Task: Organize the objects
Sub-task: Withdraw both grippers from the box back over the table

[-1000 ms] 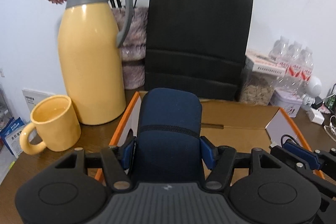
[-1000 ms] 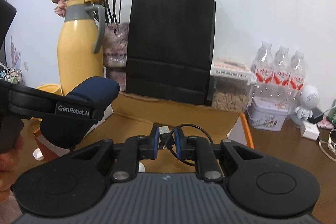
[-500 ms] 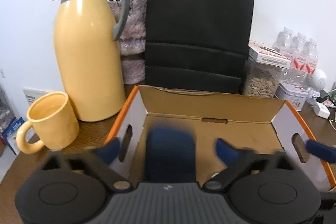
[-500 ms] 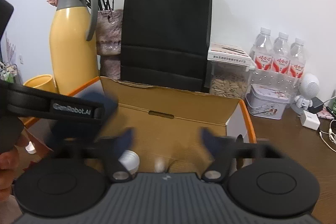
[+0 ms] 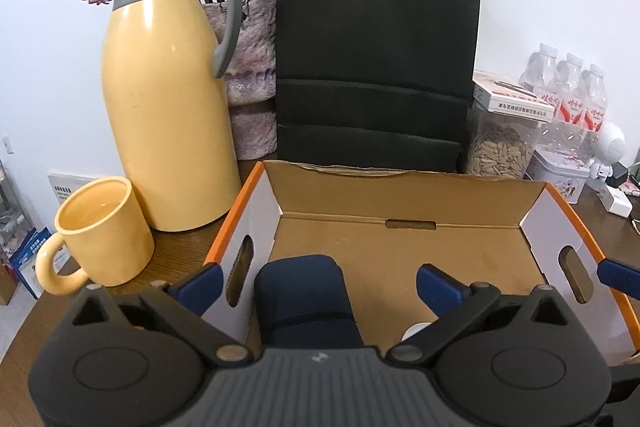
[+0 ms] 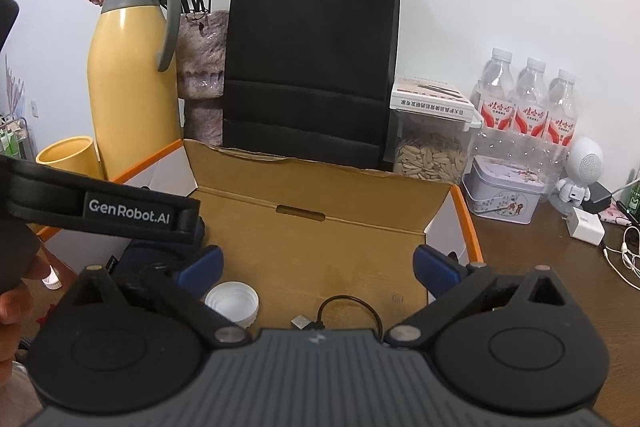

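An open cardboard box with orange edges (image 5: pixel 400 187) (image 6: pixel 320 179) stands in front of me. A dark blue pouch (image 5: pixel 306 301) lies inside it at the left, partly hidden in the right wrist view (image 6: pixel 136 255). A white cap (image 6: pixel 232 301) and a black USB cable (image 6: pixel 340 315) lie on the box floor. My left gripper (image 5: pixel 318 281) is open above the pouch and holds nothing. My right gripper (image 6: pixel 318 267) is open above the cable and holds nothing.
A yellow thermos jug (image 5: pixel 168 99) and yellow mug (image 5: pixel 100 235) stand left of the box. A black paper bag (image 5: pixel 376 55) and a vase of dried flowers (image 5: pixel 252 79) stand behind it. A seed jar (image 6: pixel 432 151), water bottles (image 6: pixel 528 111) and a tin (image 6: pixel 504 191) stand at the right.
Both grippers opened. The left one let go of the blue pouch, which now lies in the box. The right one let go of the USB cable, which now lies on the box floor.
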Motion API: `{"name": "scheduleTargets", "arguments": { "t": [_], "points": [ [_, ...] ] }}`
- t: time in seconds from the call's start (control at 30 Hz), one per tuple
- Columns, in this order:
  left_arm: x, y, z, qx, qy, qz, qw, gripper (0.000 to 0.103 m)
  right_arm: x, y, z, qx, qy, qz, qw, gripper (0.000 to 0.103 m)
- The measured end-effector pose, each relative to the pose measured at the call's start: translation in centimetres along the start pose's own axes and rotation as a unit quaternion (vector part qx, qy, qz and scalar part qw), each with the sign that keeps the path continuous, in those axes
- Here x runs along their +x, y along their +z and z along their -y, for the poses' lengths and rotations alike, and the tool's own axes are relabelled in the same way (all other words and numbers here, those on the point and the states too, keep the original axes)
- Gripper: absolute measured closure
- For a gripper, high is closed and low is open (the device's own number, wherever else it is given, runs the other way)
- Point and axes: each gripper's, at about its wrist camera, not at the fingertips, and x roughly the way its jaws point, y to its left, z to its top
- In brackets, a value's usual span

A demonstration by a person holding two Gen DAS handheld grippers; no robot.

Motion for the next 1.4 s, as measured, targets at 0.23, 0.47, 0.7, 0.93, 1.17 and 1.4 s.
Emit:
{"name": "scheduleTargets", "arguments": {
  "t": [0.23, 0.47, 0.7, 0.93, 1.17, 1.4],
  "points": [
    [-0.2, 0.0, 0.1, 0.003, -0.004, 0.0, 1.0, 0.0, 0.0, 0.0, 0.0, 0.002, -0.001, -0.002, 1.0, 0.0],
    [-1.0, 0.0, 0.4, 0.007, -0.014, 0.004, 0.9999, 0.0, -0.8, 0.2, -0.1, 0.0, -0.002, 0.01, 1.0, 0.0],
    [-3.0, -0.1, 0.0, -0.003, -0.023, 0.015, 0.9996, 0.0, -2.5, 0.4, -0.5, -0.006, -0.007, 0.027, 1.0, 0.0],
    [-5.5, -0.8, -0.5, -0.007, -0.03, 0.027, 0.9992, 0.0, -5.0, 0.0, -0.6, 0.0, -0.005, 0.041, 0.999, 0.0],
    [-8.2, -2.2, -0.9, -0.012, -0.032, 0.04, 0.9986, 0.0, -7.7, -0.9, -0.9, 0.005, -0.002, 0.049, 0.999, 0.0],
    [-11.6, -4.4, -2.0, -0.019, -0.043, 0.057, 0.9973, 0.0, -10.5, -3.0, -1.4, 0.007, -0.005, 0.05, 0.999, 0.0]
  ]
}}
